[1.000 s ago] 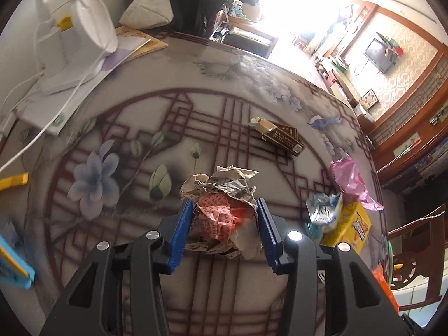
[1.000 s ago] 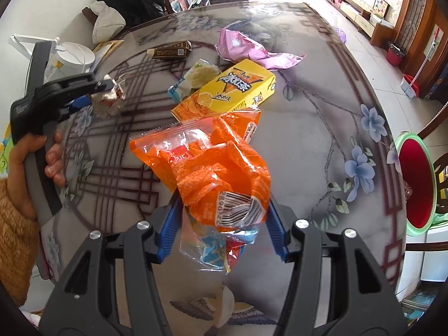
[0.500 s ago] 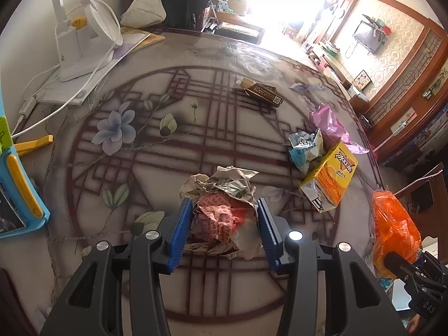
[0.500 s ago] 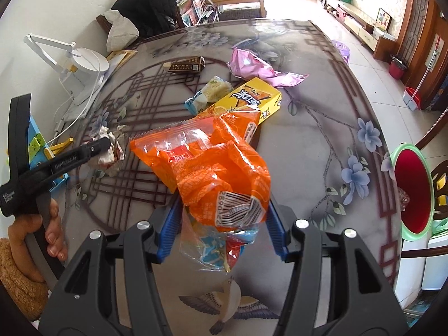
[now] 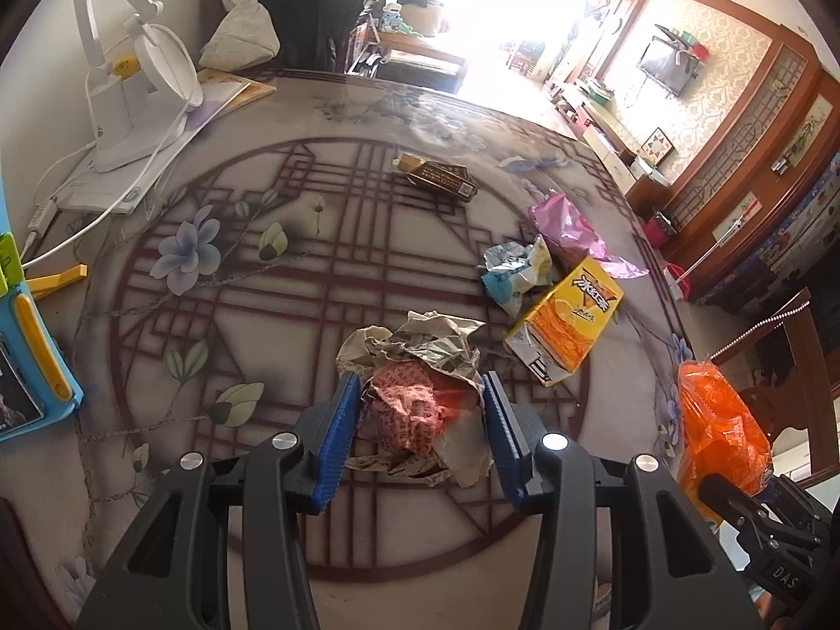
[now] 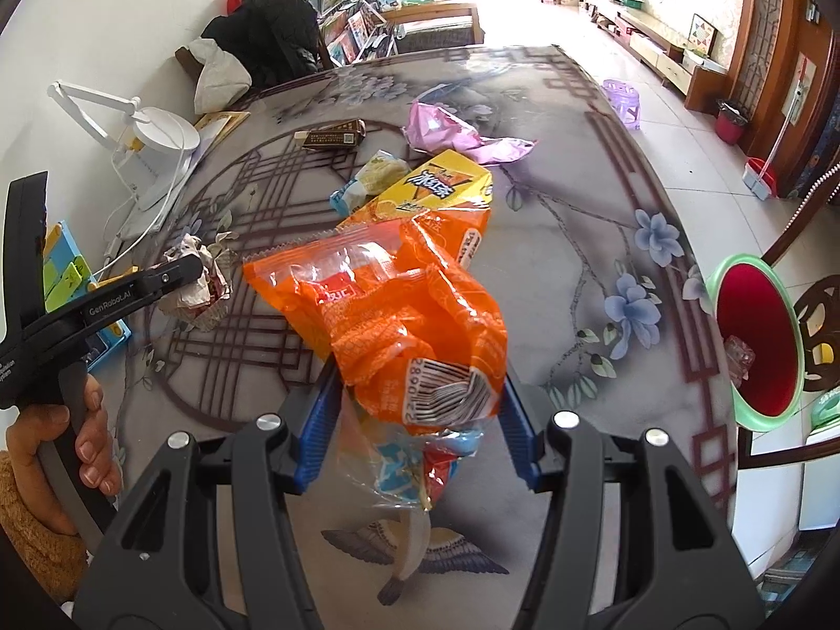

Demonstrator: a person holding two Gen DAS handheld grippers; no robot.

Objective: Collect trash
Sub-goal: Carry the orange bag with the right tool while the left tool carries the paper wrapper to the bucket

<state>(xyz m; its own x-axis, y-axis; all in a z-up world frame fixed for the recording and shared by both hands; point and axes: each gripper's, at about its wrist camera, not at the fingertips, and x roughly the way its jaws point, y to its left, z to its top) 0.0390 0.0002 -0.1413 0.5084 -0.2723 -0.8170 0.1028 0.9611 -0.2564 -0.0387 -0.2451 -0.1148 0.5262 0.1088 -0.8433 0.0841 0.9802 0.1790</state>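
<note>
Compared with a second ago, more of the table [image 5: 367,273] is seen ahead of the left claw [image 5: 420,415], which has been drawn back and raised, while the paper wad [image 5: 415,388] is still pinched between its blue ribbed pads, the jaws narrowed onto it and held above the tabletop. The wad is crumpled, with grey newsprint folded over red-patterned paper. The right claw [image 6: 415,425] is likewise kept clamped on the orange bag [image 6: 409,315], a glossy, creased plastic wrapper with a barcode and a clear torn end hanging below the pads; it now appears at the right edge of the left view [image 5: 719,430], where it was not seen a second ago. Ahead and to the right of the left claw, a yellow carton [image 5: 567,320] is lying on its side, a crinkled blue-white wrapper [image 5: 514,273] touching its far end and a pink foil wrapper [image 5: 567,226] just beyond. Farther ahead a dark flat box [image 5: 438,177] is lying alone. To the right of the right claw, beside the table, a round bin [image 6: 756,336] with a green rim and red inside is standing. The table is smooth and glossy, printed with lattice and flowers.
</note>
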